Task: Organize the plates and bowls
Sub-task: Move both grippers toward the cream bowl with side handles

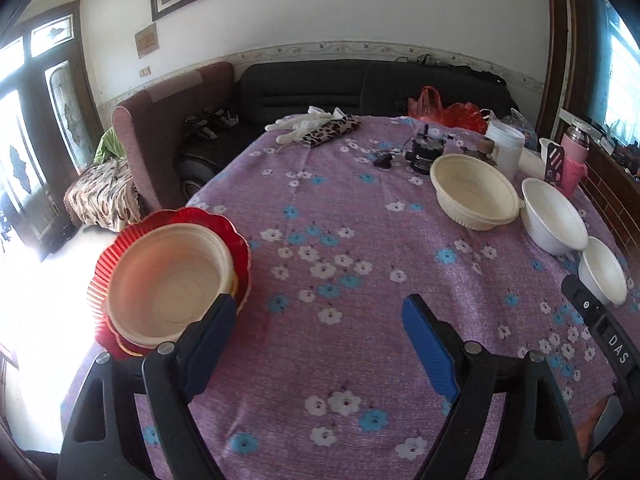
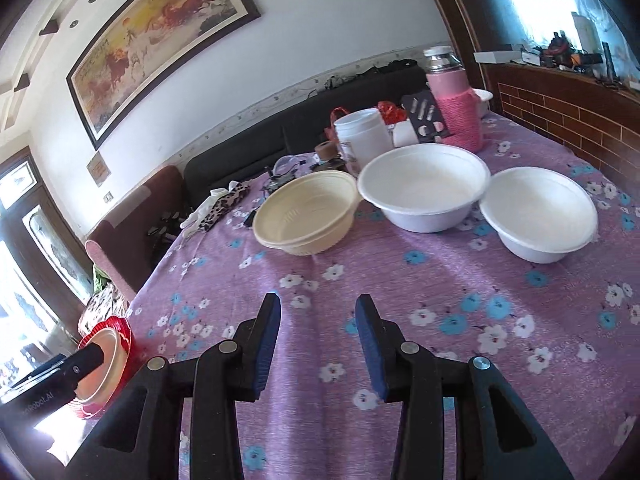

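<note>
— How do the jaws stand?

— The left gripper (image 1: 318, 318) is spread wide and holds nothing; its left finger sits just beside a cream bowl (image 1: 168, 280) resting in a red plate (image 1: 232, 236) at the table's left edge. The right gripper (image 2: 318, 326) is partly open, also empty, above the flowered tablecloth (image 2: 400, 280).

— And the other dishes?

— Toward the far right corner, another cream bowl (image 2: 306, 218), a large white bowl (image 2: 424, 186) and a smaller white bowl (image 2: 538, 216) stand in a row, rims touching or nearly so.
</note>
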Demonstrator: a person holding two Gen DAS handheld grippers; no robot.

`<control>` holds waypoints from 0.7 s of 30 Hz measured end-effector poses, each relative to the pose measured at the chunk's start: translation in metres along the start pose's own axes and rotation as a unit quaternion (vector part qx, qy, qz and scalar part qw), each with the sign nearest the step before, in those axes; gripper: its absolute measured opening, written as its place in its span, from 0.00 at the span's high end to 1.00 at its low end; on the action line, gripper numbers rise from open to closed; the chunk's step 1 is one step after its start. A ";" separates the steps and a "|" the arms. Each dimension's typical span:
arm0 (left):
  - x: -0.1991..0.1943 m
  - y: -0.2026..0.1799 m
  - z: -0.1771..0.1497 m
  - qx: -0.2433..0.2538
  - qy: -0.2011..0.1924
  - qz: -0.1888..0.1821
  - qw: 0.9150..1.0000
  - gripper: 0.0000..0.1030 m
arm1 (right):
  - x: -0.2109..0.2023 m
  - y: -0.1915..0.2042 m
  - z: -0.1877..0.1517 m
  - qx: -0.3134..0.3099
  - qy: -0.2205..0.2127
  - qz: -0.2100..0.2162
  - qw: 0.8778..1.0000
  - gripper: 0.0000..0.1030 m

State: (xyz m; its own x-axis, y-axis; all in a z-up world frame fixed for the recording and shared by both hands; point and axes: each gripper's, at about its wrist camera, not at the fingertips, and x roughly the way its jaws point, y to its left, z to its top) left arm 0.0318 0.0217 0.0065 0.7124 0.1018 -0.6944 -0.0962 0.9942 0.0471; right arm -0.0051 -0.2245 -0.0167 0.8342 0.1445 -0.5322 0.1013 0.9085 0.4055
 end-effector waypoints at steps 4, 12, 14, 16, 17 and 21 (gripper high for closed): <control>0.018 -0.022 -0.006 0.011 0.019 -0.012 1.000 0.18 | -0.006 -0.029 0.003 0.024 0.009 0.001 1.000 0.59; 0.055 -0.044 0.016 -0.006 0.052 -0.035 0.998 0.18 | 0.023 -0.027 0.015 0.051 0.066 0.041 0.996 0.58; 0.061 -0.045 0.027 -0.011 0.048 -0.030 0.998 0.18 | 0.036 -0.019 0.021 0.056 0.080 0.048 0.994 0.58; 0.071 -0.047 0.040 -0.018 0.049 -0.027 0.998 0.18 | 0.052 -0.011 0.030 0.062 0.091 0.054 0.992 0.58; 0.075 -0.047 0.045 -0.022 0.052 -0.025 0.998 0.18 | 0.058 -0.007 0.035 0.063 0.092 0.056 0.992 0.58; 0.091 -0.045 0.067 -0.045 0.049 -0.016 0.998 0.18 | 0.078 0.006 0.056 0.085 0.079 0.050 0.992 0.58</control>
State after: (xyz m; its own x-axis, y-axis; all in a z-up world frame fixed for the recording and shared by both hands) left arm 0.1476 -0.0111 -0.0103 0.6457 0.0624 -0.7610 -0.1395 0.9895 -0.0373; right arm 0.0909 -0.2300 -0.0143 0.7508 0.3018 -0.5875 0.1238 0.8094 0.5740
